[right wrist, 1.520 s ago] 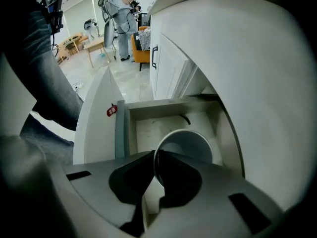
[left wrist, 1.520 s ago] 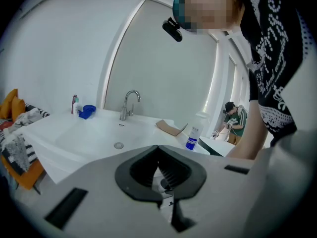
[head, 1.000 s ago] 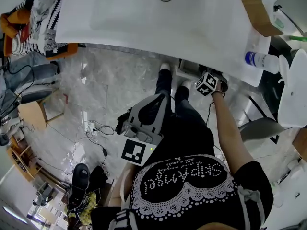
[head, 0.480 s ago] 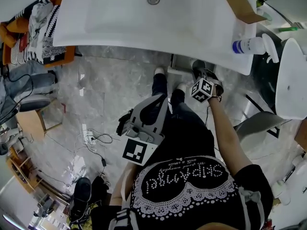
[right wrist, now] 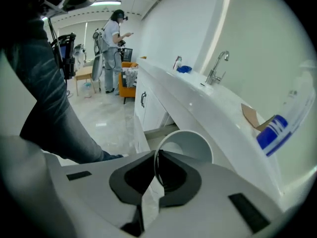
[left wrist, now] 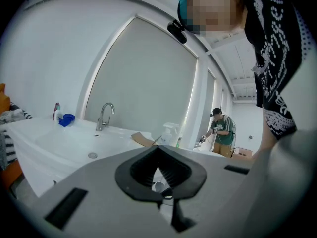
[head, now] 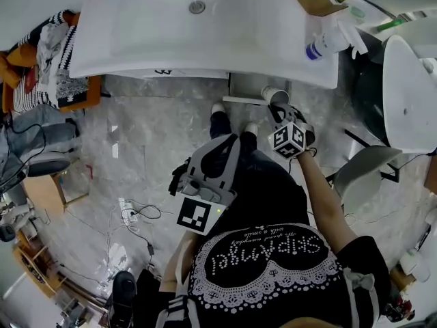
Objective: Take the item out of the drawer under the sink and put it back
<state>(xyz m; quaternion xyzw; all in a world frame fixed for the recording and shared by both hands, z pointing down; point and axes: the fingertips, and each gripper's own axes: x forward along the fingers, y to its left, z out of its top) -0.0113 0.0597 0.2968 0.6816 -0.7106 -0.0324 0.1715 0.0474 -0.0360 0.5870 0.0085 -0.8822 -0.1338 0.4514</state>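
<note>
Paper cup point(right wrist: 187, 142) pinched by its rim in the right gripper point(right wrist: 157, 155), out of the drawer point(head: 247, 87), just below the desk's front edge near its right end.
To do it well: keep the thin rim pinch firm without crushing it, hold the cup clear of the sink point(head: 205, 33) edge, then likely lower it straight back into the open drawer. Right jaws are nearly closed, clamped on the cup wall. Left gripper point(left wrist: 159, 148) sits by the torso, jaws closed with nothing between them.
</note>
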